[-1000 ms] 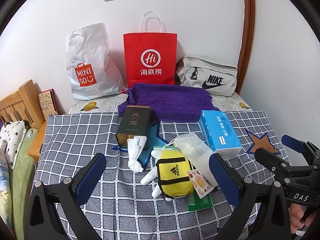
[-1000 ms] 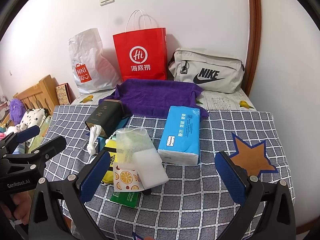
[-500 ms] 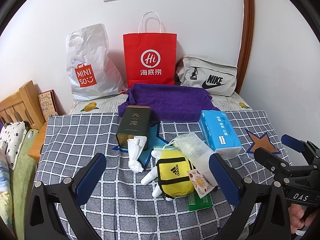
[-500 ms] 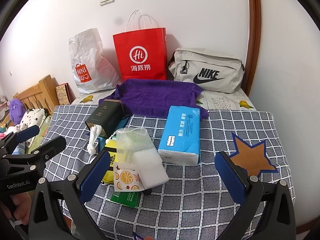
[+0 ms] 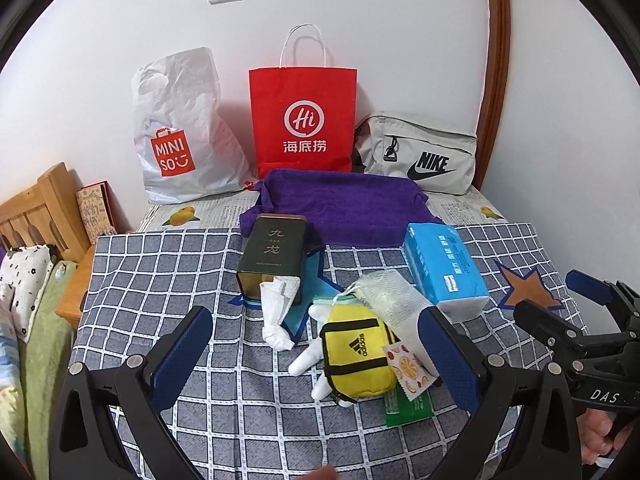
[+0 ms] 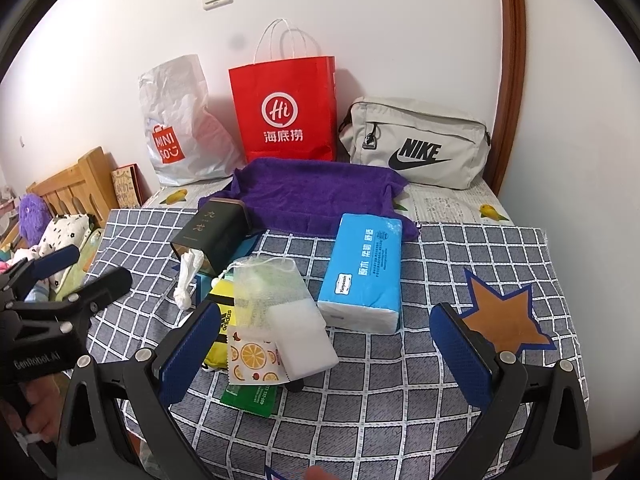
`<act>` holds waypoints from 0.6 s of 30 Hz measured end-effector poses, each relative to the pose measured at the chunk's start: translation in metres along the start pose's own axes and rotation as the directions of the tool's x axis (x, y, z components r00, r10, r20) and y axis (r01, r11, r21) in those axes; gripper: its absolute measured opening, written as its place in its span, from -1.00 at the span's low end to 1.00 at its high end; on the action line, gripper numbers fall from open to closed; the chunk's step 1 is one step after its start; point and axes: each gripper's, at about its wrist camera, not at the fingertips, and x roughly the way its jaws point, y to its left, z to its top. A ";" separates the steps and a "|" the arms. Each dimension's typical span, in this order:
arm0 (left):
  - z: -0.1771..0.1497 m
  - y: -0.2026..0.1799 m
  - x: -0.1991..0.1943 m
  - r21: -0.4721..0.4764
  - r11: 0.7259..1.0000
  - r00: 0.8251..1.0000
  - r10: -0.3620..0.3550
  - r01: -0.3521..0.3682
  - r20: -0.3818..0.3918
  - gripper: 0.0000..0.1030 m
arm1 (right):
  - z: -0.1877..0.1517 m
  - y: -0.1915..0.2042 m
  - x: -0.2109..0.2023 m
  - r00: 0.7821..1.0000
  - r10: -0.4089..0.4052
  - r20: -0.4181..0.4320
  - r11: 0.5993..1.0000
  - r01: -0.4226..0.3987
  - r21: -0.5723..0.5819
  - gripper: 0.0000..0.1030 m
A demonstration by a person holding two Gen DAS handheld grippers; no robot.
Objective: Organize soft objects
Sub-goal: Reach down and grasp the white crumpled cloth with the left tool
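A pile lies mid-table: a yellow Adidas pouch (image 5: 356,358) over a white plush toy (image 5: 306,358), a mesh bag with a white sponge (image 6: 280,304), a lemon-print sachet (image 6: 252,362), a green packet (image 6: 250,396). A blue tissue pack (image 6: 364,276) lies to their right, a dark tea tin (image 5: 274,258) with crumpled white tissue (image 5: 276,312) to their left. A purple towel (image 5: 340,206) is spread behind. My left gripper (image 5: 316,364) hovers open before the pouch. My right gripper (image 6: 324,356) hovers open before the sponge and tissue pack. Each holds nothing.
A white Miniso bag (image 5: 180,136), a red paper bag (image 5: 302,120) and a grey Nike bag (image 5: 420,156) stand against the back wall. A checked cloth (image 6: 440,360) covers the table. A wooden bed frame (image 5: 36,208) with bedding is at the left.
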 end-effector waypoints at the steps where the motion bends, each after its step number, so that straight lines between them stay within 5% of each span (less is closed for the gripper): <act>1: 0.000 0.003 0.003 -0.005 1.000 1.000 -0.001 0.001 -0.006 1.00 | -0.001 -0.001 0.003 1.000 -0.001 -0.005 1.000 0.000 -0.003 1.00; 18: -0.039 0.053 0.091 -0.081 0.997 0.986 -0.012 -0.002 -0.166 0.98 | -0.031 -0.003 0.071 0.989 0.014 -0.150 1.000 -0.016 -0.010 0.99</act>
